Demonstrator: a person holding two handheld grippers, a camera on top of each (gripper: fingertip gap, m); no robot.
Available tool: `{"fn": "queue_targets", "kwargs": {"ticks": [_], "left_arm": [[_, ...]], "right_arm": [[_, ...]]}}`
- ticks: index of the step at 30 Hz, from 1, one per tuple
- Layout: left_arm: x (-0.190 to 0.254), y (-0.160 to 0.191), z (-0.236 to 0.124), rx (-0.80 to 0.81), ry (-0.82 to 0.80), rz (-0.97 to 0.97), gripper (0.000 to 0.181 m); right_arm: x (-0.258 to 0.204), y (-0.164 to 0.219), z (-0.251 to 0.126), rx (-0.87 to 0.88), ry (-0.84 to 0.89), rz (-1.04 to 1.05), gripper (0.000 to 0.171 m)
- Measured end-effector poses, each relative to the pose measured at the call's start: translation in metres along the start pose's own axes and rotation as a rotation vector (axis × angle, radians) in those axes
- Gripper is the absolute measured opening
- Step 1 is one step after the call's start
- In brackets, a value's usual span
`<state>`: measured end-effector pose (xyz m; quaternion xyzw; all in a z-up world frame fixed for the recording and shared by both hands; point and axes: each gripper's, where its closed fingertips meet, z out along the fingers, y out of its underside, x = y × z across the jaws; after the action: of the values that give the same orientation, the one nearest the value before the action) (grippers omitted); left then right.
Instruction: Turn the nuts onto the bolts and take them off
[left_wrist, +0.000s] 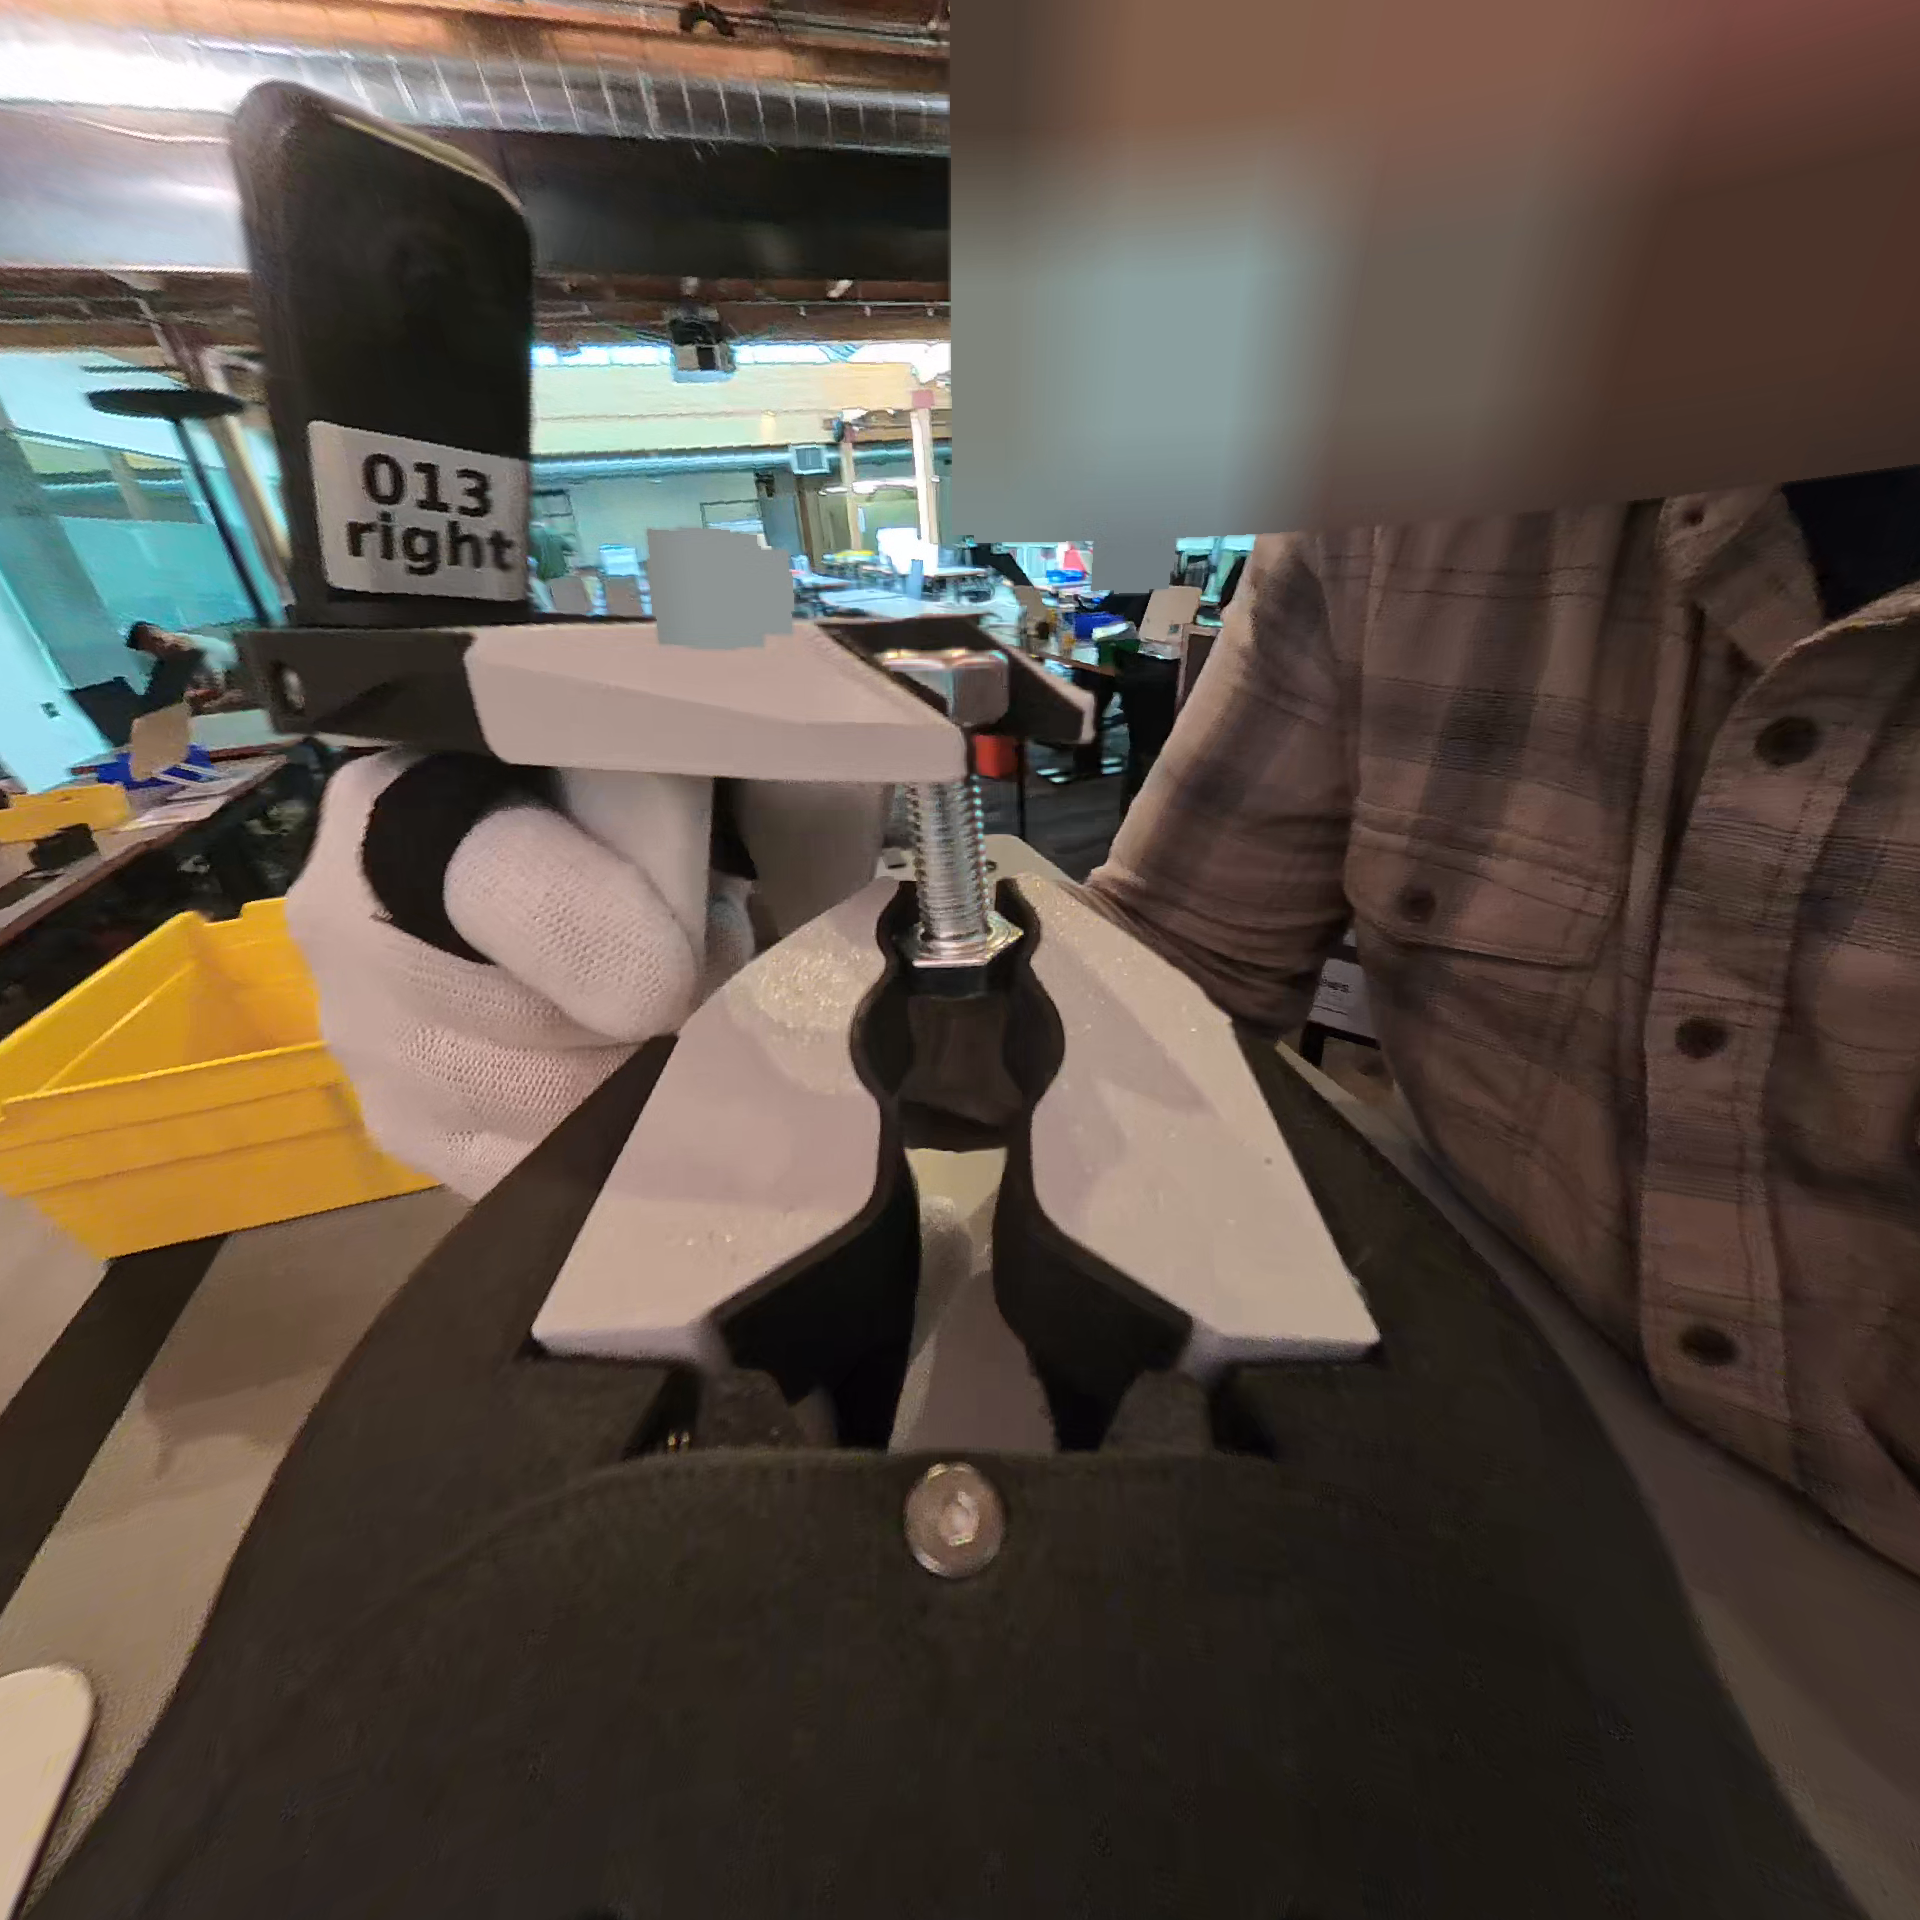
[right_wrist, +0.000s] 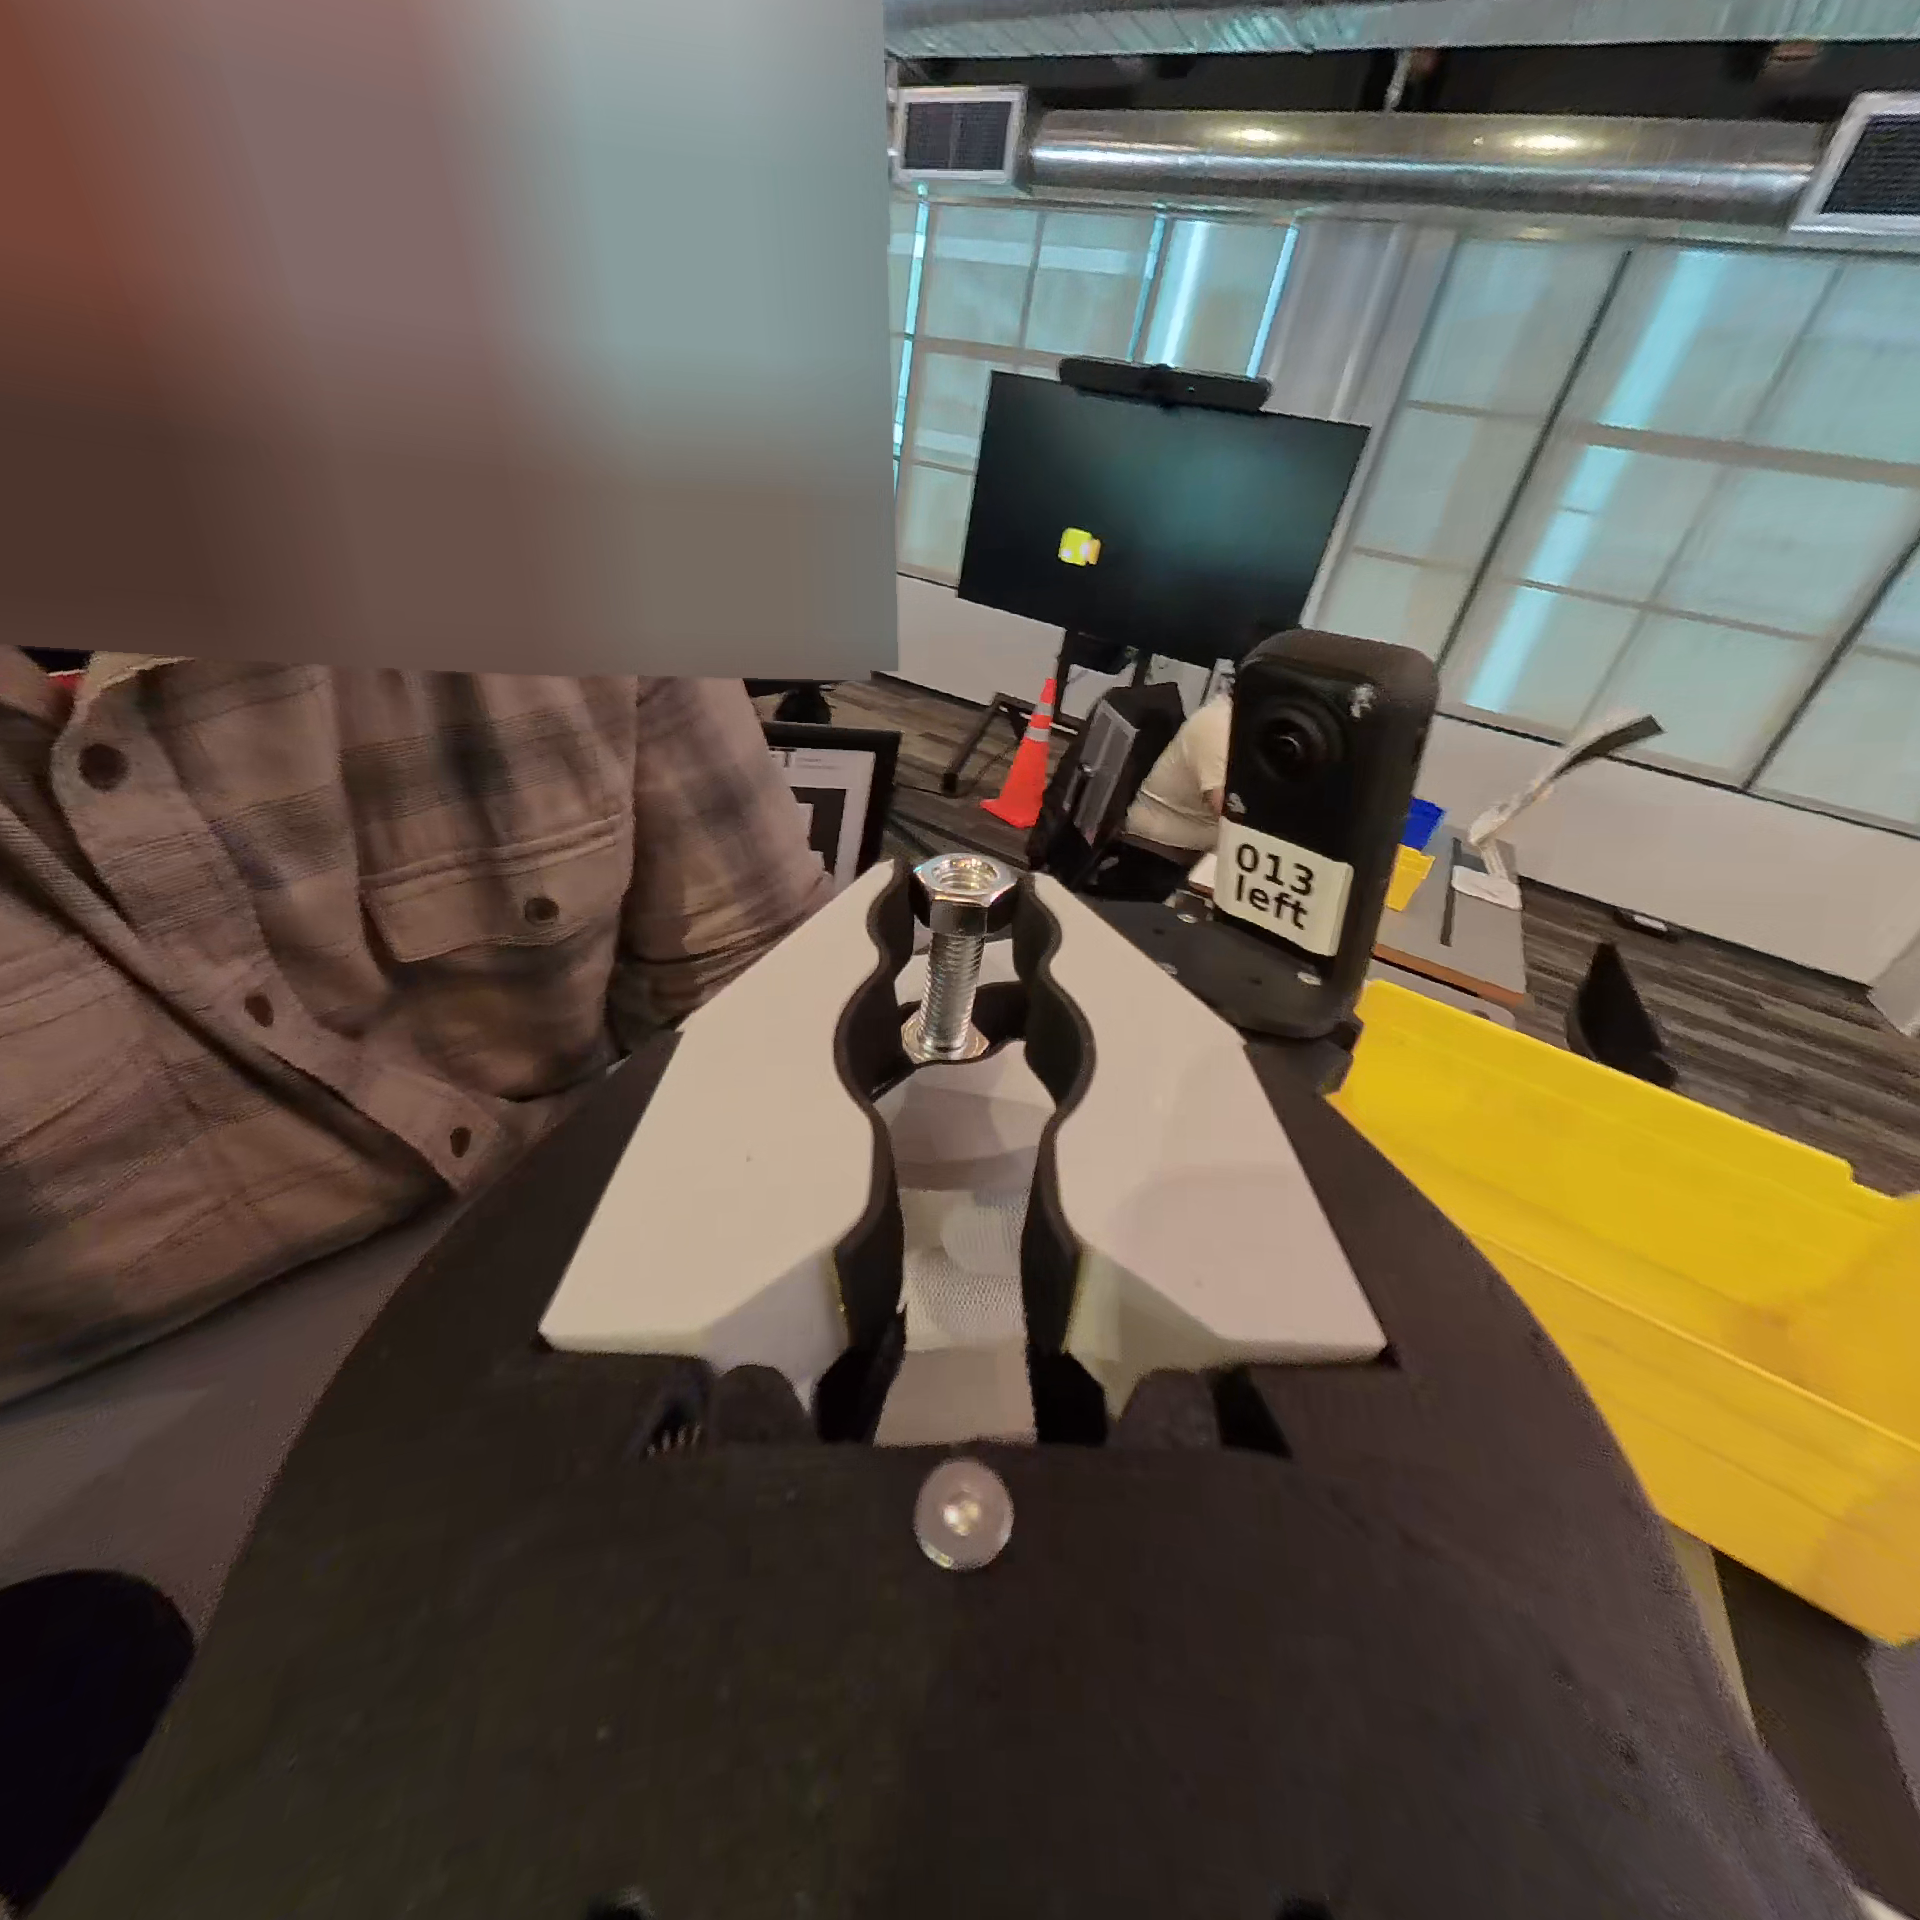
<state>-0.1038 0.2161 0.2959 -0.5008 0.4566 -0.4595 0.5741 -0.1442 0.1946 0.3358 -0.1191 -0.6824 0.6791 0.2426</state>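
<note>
A silver bolt (left_wrist: 940, 852) stands upright in the air between my two grippers. My left gripper (left_wrist: 954, 920) is shut on a thin silver nut (left_wrist: 954, 943) at the lower end of the thread. My right gripper (left_wrist: 956, 686) comes in from the left, held by a white-gloved hand (left_wrist: 499, 966), and is shut on the bolt's hex head (left_wrist: 951, 675). In the right wrist view my right gripper (right_wrist: 954, 904) clamps the hex head (right_wrist: 954, 894). The threaded shaft (right_wrist: 951, 982) runs down to the nut (right_wrist: 943, 1042). The left gripper's fingertips are hidden there; only its black camera housing (right_wrist: 1325, 831) shows.
A yellow plastic bin (left_wrist: 177, 1081) sits on the table beside the grippers and also shows in the right wrist view (right_wrist: 1662, 1299). A person in a plaid shirt (left_wrist: 1558, 935) stands close behind the bolt. A dark monitor on a stand (right_wrist: 1153, 520) and an orange cone (right_wrist: 1029, 758) are far back. Across from one pair of fingers to the other is roughly 5 centimeters.
</note>
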Motion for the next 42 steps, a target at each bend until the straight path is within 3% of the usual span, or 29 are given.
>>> {"fn": "queue_targets", "kwargs": {"ticks": [6,15,29,42], "left_arm": [[-0.007,0.002,-0.007,0.003,-0.034,-0.008,0.014],[0.030,0.004,0.007,0.005,0.206,-0.061,0.015],[0.005,0.005,-0.004,0.015,0.056,-0.044,0.015],[0.012,0.009,-0.004,0.001,0.106,-0.069,0.015]], "right_arm": [[0.010,0.003,-0.002,-0.015,0.056,-0.009,0.017],[-0.026,0.001,0.008,0.037,-0.186,0.047,0.017],[0.003,0.006,0.003,-0.010,0.004,0.027,0.018],[-0.005,0.007,0.004,-0.020,-0.039,0.017,0.017]]}}
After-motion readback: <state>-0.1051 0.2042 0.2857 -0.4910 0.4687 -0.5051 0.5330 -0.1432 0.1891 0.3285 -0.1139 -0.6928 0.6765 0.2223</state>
